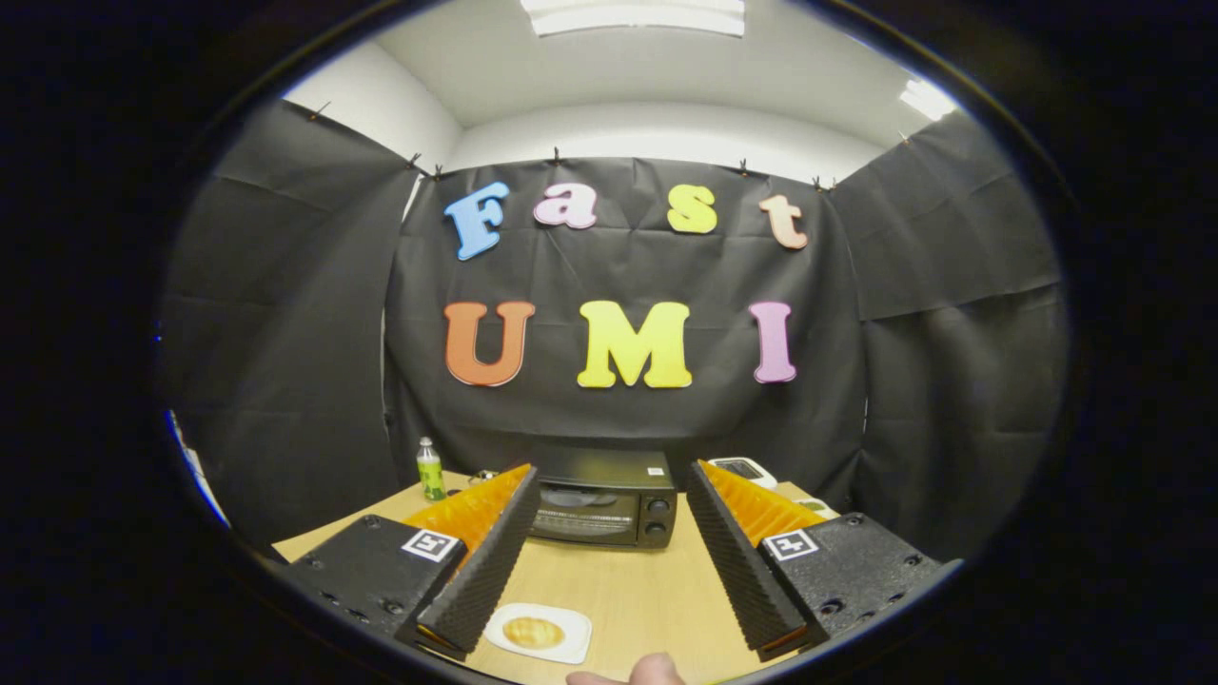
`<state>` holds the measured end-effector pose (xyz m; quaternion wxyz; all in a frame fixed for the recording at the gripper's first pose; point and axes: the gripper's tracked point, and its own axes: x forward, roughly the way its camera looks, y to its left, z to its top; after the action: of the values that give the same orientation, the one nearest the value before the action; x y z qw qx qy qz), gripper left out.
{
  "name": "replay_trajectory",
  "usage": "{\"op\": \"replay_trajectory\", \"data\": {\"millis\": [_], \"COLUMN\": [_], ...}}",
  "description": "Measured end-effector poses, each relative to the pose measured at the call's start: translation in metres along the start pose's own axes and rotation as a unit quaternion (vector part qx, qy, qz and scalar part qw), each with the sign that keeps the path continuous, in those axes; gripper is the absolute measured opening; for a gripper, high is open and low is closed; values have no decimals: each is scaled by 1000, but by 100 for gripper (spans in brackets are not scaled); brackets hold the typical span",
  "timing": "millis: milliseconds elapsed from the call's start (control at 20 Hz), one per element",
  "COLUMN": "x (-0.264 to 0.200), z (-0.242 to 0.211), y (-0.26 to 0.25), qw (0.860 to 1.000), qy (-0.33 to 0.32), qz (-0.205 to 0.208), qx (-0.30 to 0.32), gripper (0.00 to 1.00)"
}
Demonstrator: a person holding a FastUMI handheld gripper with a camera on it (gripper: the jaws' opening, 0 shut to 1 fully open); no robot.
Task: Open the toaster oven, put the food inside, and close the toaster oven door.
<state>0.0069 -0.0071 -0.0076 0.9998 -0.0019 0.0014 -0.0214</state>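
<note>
Ribbed black fingers (507, 547) spread wide, boxy black toaster oven (603, 499) beyond them.

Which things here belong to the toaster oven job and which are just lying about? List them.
For the job: toaster oven, door closed; food on a white plate between the tongs, which are open.

Lying about: green bottle; white device behind the oven.

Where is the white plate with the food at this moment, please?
In the gripper view, the white plate with the round golden food lies on the wooden table, near the open gripper, close beside its left finger, well before the closed toaster oven.
</note>
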Motion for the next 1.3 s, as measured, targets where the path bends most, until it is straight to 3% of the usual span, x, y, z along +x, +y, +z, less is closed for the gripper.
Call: {"op": "replay_trajectory", "data": {"millis": [550, 800, 950, 1300], "x": [53, 133, 191, 292], "z": [-6, -14, -23, -102], "y": [7, 11, 31, 66], "qw": [1000, 999, 999, 997], "qy": [15, 3, -3, 71], "qz": [7, -20, -12, -6], "qx": [9, 26, 32, 31], "gripper": [100, 100, 100, 100]}}
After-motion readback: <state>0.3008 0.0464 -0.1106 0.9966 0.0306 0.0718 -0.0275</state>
